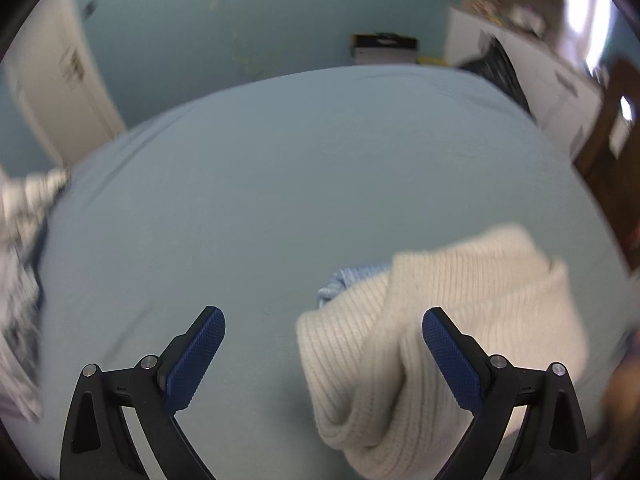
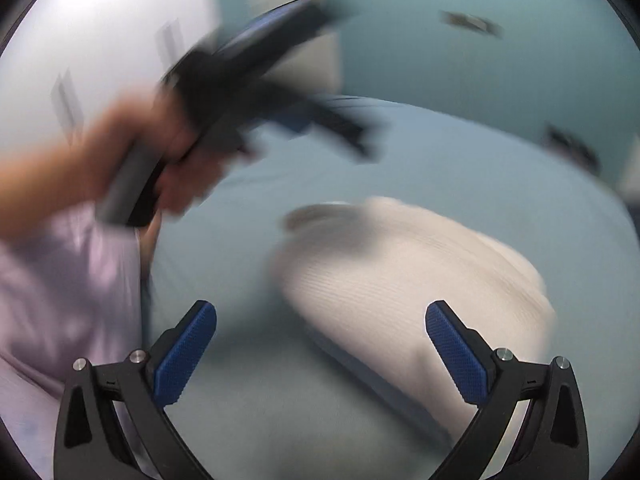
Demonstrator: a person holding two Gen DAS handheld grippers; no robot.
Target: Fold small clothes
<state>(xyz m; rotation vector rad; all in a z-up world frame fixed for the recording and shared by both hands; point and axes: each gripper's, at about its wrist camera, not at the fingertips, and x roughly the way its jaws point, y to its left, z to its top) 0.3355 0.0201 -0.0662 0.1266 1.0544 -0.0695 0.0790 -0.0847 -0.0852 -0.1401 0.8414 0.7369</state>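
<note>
Both tongs stand wide with nothing between the pads. Left gripper (image 1: 324, 328) has black arms and blue, finely knurled pads (image 1: 196, 356), and is angled down over a pale blue-grey sheet (image 1: 280, 184). Right gripper (image 2: 320, 322) is built the same, its jaws spread over that sheet. A cream ribbed-knit garment (image 1: 460, 320), folded into a soft, rounded bundle, lies on the sheet near the right-hand pad; a light blue knit piece (image 1: 340, 280) peeks from beneath its far edge. In the right wrist view, a blurred hand (image 2: 160, 160) grips the other tool's dark handle above the sheet, beside a lilac sleeve (image 2: 68, 280). No writing is legible.
</note>
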